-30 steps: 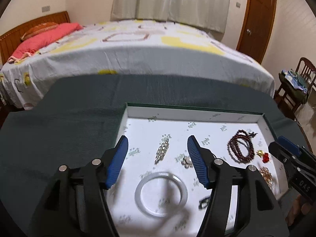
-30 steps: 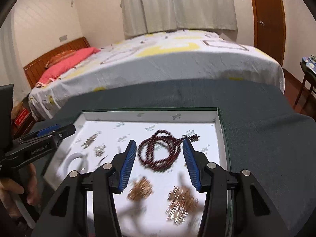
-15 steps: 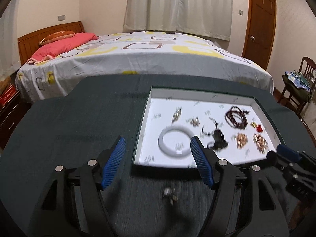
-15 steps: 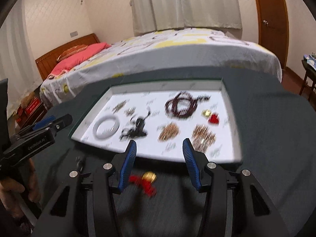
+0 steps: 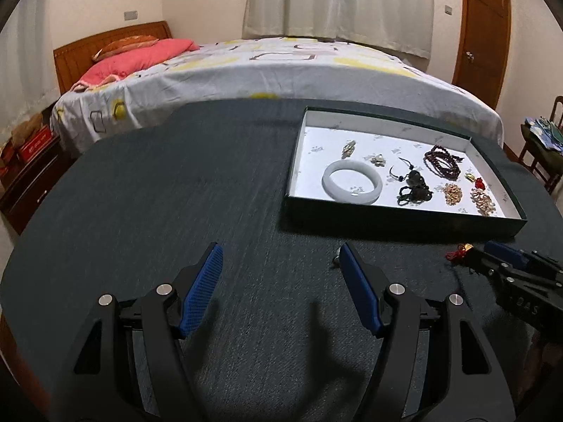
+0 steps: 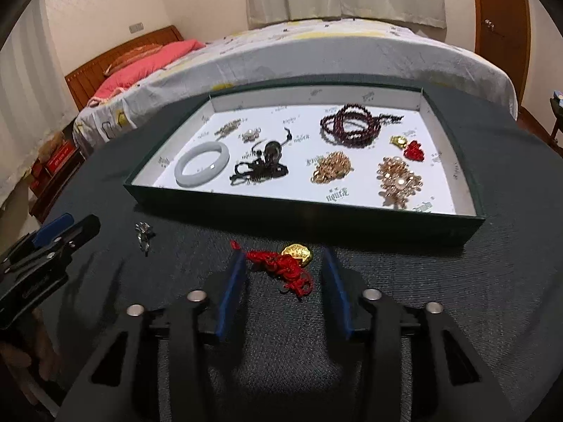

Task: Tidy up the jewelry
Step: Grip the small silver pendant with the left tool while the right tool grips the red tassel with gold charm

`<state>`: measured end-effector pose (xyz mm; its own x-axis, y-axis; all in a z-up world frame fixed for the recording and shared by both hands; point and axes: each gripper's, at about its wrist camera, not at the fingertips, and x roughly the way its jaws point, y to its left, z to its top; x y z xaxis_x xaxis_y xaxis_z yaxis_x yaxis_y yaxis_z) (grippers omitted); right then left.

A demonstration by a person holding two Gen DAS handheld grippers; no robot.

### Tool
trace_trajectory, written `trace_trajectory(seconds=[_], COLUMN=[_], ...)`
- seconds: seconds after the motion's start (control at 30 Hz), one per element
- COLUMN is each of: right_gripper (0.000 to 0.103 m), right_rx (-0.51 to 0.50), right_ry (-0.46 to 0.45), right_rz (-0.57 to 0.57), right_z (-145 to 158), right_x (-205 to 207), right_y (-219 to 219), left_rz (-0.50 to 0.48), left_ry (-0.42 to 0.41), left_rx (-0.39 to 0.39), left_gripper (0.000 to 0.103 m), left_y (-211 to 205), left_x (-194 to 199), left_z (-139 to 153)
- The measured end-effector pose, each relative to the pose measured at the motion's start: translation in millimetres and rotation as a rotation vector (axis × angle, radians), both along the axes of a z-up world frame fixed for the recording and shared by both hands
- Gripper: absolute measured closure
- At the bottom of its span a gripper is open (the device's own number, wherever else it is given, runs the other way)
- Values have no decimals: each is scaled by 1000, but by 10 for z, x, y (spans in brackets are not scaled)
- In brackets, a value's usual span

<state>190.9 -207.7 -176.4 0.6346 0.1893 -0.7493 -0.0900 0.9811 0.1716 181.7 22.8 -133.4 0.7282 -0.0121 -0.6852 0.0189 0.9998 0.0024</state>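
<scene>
A red knotted cord charm with a gold piece (image 6: 281, 263) lies on the dark cloth in front of the tray (image 6: 302, 211). My right gripper (image 6: 284, 255) straddles it, jaws closing, and the pads do not press on it. The charm (image 5: 457, 251) also shows at the right gripper's (image 5: 482, 251) tips in the left wrist view. My left gripper (image 5: 279, 249) hovers open over bare cloth, a small silver piece (image 5: 337, 261) just past its right fingertip. That silver piece (image 6: 143, 234) lies near the left gripper (image 6: 70, 225).
The white-lined tray (image 5: 387, 218) holds a white bangle (image 6: 202, 168), a dark red bead bracelet (image 6: 348, 126), a black cord pendant (image 6: 264, 165), two gold brooches (image 6: 332, 167) and a red and gold charm (image 6: 408, 146). A bed stands behind the table.
Both grippers have drawn back from above the tray to the cloth in front of it. The right jaws have narrowed around the red charm. The left gripper has drifted left.
</scene>
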Motion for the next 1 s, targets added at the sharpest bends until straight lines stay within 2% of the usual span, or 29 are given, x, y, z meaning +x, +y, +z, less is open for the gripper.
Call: trace_trajectory(seconds=[0.2, 0.27, 0.3, 0.37, 0.8, 1.0], right_gripper=[82, 84, 90, 93, 94, 94], right_rx=[-27, -25, -27, -30, 10, 35], right_ry=[14, 10, 2, -12, -45, -45], right_rz=[21, 25, 27, 27, -24, -24], right_z=[-52, -43, -25, 25, 139, 125], right_x=[18, 7, -7, -32, -161, -180], right_y=[26, 6, -7, -34, -385, -429], left_rz=[-12, -15, -18, -22, -56, -73], left_ry=[5, 15, 21, 29, 82, 119], left_rx=[9, 1, -5, -19, -55, -45], left_gripper=[36, 36, 36, 36, 37, 60], left_y=[-33, -43, -52, -77, -314, -365], left_x=[16, 27, 35, 51, 236, 263], left_z=[-23, -47, -59, -76, -257, -355])
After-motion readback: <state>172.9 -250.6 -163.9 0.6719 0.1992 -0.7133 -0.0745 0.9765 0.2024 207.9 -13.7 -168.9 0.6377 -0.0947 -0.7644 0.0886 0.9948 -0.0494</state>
